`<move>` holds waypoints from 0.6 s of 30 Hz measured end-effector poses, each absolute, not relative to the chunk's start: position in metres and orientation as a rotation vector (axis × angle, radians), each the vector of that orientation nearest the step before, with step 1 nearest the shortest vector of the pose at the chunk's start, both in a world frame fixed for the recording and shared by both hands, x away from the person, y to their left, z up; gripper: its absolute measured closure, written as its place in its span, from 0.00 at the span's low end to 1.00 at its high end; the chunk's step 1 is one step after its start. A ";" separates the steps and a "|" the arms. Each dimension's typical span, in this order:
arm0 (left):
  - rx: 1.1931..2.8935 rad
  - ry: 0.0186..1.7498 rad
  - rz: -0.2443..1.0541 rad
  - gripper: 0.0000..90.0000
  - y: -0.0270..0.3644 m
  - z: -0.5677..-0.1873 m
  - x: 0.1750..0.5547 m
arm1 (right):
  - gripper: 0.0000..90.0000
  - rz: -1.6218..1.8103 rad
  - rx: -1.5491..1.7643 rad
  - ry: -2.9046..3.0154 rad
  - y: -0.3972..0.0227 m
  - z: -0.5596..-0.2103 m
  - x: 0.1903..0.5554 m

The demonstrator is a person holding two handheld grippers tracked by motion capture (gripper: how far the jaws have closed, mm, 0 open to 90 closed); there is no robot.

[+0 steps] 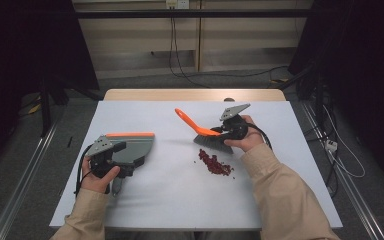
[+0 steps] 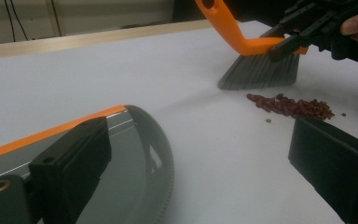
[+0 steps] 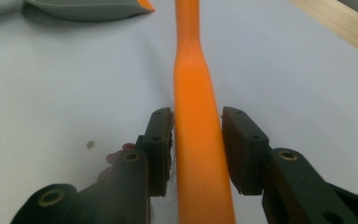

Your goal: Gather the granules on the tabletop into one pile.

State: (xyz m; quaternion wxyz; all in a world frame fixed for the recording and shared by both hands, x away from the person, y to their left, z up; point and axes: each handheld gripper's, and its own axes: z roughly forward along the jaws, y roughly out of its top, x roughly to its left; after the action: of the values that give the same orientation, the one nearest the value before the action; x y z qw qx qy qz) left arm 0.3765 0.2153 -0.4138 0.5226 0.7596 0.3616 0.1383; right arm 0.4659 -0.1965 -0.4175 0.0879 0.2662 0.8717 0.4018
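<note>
Nearest the lens in the right gripper view, the right gripper (image 3: 196,116) has its two black jaws straddling the flat orange plastic handle of the small hand brush (image 3: 192,70). The nine-o'clock pad lies against the handle's edge and the three-o'clock pad stands a sliver off it, so the jaws are loosely open about the handle rather than clamped. Outward from there the handle runs up toward twelve o'clock, and the grey dustpan with an orange lip (image 3: 88,8) lies off at eleven. In the high view the brush's dark grey bristles (image 1: 213,143) sit on the white table (image 1: 170,200) just at twelve o'clock of the little heap of dark red crumbs (image 1: 214,162). The left gripper (image 1: 111,157) is well away at nine o'clock of the heap, its jaws wide open, one over the dustpan and one over bare table, gripping nothing. The risk I see is the slack hold. With only one pad bearing, the brush may tip or twist on its bristles, fall onto the heap and scatter crumbs. A sweep begun like this would also let the handle slip through the jaws. And the dustpan, lying free and far from the heap, could skid when crumbs are pushed at it.
</note>
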 end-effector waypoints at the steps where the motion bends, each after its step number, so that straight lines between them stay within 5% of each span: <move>1: 1.820 0.867 0.331 0.06 0.215 -0.414 0.376 | 0.70 1.164 0.790 2.601 -0.195 -0.416 0.466; 18: 1.810 0.872 0.332 0.06 0.218 -0.413 0.376 | 0.79 1.152 0.713 2.632 -0.186 -0.414 0.477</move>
State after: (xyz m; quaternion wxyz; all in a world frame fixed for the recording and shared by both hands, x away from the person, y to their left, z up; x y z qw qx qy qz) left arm 0.3764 0.2176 -0.4132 0.5248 0.7567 0.3644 0.1388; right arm 0.4774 -0.1863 -0.4137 0.0906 0.2399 0.8854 0.3877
